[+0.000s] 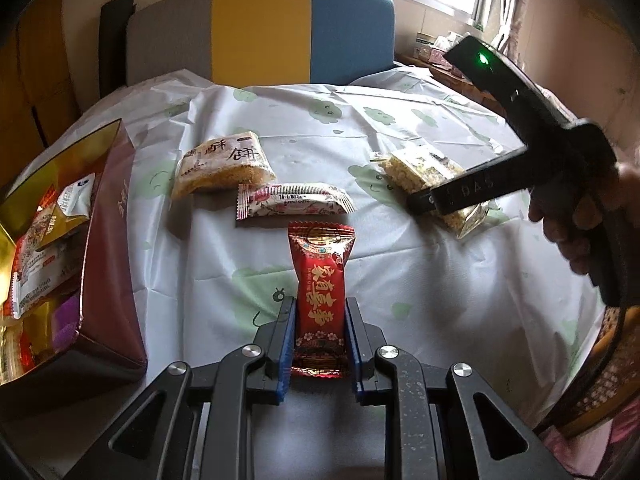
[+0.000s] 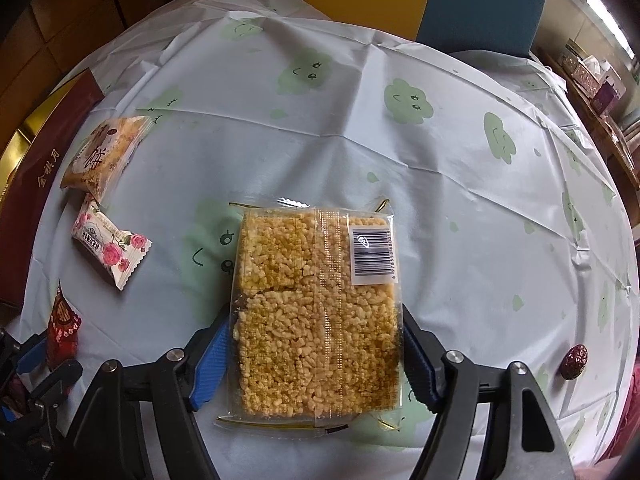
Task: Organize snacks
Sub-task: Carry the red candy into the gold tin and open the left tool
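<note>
At the bottom centre of the left wrist view, the left gripper [image 1: 320, 316] is clamped on a red snack packet [image 1: 321, 300] — its blue pads press both long sides, and the packet points away up the frame. Just beyond lies a rose-printed packet [image 1: 294, 200], and past that, toward upper left, a crumbly biscuit pack [image 1: 224, 164]. Along the left edge stands the maroon gift box [image 1: 108, 248], gold-lined, with several wrapped snacks inside.

In the right wrist view, the right gripper [image 2: 316, 322] sits at the bottom centre with its fingers against both sides of a clear rice-cracker pack [image 2: 316, 308] — closed on it, barcode label up. At the lower right edge a small dark red date [image 2: 575, 361] rests on the cloud-print tablecloth [image 2: 400, 160]. The colour-block chair back [image 1: 260, 32] fills the top.
</note>
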Action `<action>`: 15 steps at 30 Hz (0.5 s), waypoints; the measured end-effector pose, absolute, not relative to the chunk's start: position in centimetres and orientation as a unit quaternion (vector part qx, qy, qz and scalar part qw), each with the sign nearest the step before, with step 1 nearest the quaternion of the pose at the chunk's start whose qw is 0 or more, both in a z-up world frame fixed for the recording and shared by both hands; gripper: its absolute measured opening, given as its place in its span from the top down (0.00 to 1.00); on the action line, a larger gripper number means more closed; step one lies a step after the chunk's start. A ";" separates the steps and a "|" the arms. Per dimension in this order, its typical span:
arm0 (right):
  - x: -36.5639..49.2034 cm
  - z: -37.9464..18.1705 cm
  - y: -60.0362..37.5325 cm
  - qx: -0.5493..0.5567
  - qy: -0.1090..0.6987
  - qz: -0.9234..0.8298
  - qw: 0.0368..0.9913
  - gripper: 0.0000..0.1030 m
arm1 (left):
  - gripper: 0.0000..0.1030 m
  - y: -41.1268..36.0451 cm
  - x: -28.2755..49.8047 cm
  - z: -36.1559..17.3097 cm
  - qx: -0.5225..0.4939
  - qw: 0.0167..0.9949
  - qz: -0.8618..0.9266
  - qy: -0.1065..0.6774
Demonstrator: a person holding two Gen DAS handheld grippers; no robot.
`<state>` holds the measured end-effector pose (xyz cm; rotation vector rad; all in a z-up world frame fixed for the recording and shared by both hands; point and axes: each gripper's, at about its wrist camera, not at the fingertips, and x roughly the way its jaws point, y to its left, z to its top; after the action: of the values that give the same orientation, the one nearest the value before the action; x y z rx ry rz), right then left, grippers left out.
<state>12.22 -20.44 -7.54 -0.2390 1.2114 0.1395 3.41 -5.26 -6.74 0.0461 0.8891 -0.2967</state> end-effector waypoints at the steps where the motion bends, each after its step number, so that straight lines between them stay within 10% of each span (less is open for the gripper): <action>1: 12.1 -7.6 -20.2 -0.114 0.566 0.065 0.814 0.27 | 0.78 -5.1 3.5 -6.5 0.018 0.892 -0.143 0.428; 15: 11.4 -7.9 -19.6 -0.125 0.561 0.063 0.816 0.27 | 0.78 6.7 5.2 2.0 -0.114 0.915 -0.059 0.383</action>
<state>11.38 -19.58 -7.93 -0.2664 1.1958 0.1348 5.18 6.74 2.00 -0.2356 0.7892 -0.1210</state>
